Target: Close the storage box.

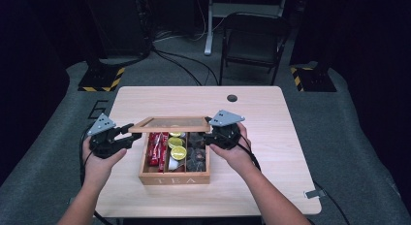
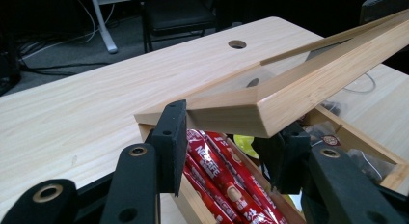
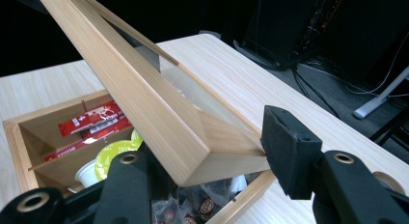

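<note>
Your left gripper [image 1: 127, 129] sits at the left end of the lid [image 1: 169, 123], its jaws closed on that front corner — in the left gripper view both pads press the wood from either side. The lid is one wooden frame with a clear pane, raised at the front and tilted over the tea box [image 1: 174, 178]; its long axis runs left to right across the table [image 1: 271, 118], parallel to the box front.

Beneath it, the box stands in the middle of the table and has three compartments. The left one holds red stick packets [image 1: 156, 148], too bunched to count. The middle one holds small cups with yellow-green lids [image 1: 177, 152] — two show plainly and a third peeks under the lid. The right one holds dark wrapped sachets [image 1: 197, 154], a loose heap.

Your right gripper [image 1: 209, 133] holds the lid's right corner, its jaws a moderate width apart around the frame; one pad touches the corner, the other is hidden behind the wood.

Beyond the table stands one folding chair [image 1: 253, 40].
</note>
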